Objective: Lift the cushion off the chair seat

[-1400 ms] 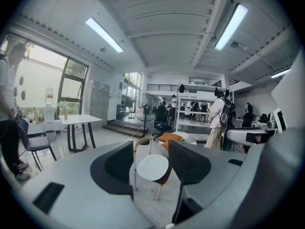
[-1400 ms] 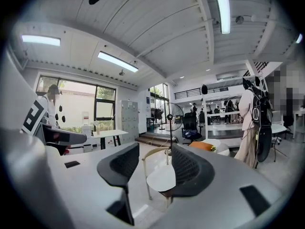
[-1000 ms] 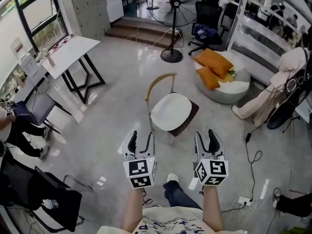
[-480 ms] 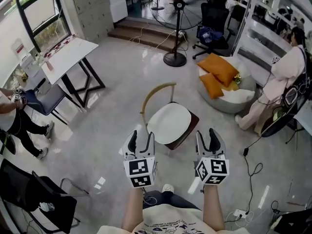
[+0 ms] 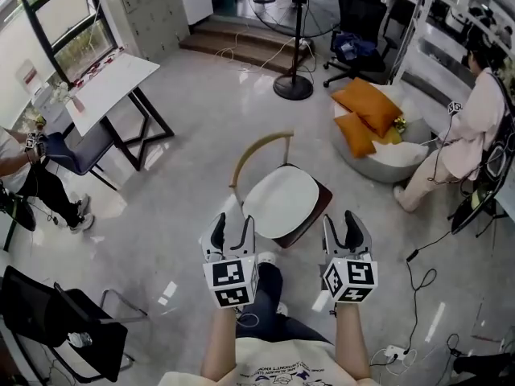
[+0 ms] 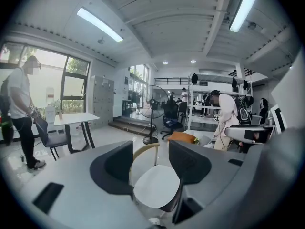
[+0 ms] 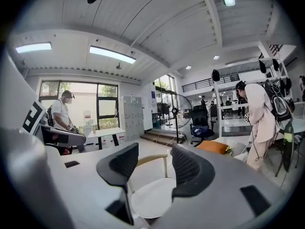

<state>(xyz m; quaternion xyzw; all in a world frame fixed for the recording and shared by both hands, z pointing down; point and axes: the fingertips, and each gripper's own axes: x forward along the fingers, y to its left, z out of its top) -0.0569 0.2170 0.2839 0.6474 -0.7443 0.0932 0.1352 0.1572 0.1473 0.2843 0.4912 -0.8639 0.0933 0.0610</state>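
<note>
A round white cushion (image 5: 282, 202) (image 6: 156, 186) (image 7: 152, 198) lies on the seat of a wooden chair (image 5: 256, 148) with a curved backrest, in the middle of the floor. My left gripper (image 5: 228, 229) hangs open just short of the cushion's near left edge, nothing between its jaws. My right gripper (image 5: 346, 227) is open too, to the right of the seat's near corner and apart from it. Both gripper views look along empty jaws at the cushion a short way ahead.
A white folding table (image 5: 111, 87) and a blue chair (image 5: 79, 149) stand at the left, a black chair (image 5: 56, 322) at the lower left. A standing fan (image 5: 294, 47) and a round pouf with orange pillows (image 5: 366, 111) sit beyond. A person (image 5: 471, 127) stands at the right; cables cross the floor (image 5: 418, 256).
The chair with the cushion has come closer to both grippers as I walked toward it. The jaws stay open and empty. The person at the right has straightened up.
</note>
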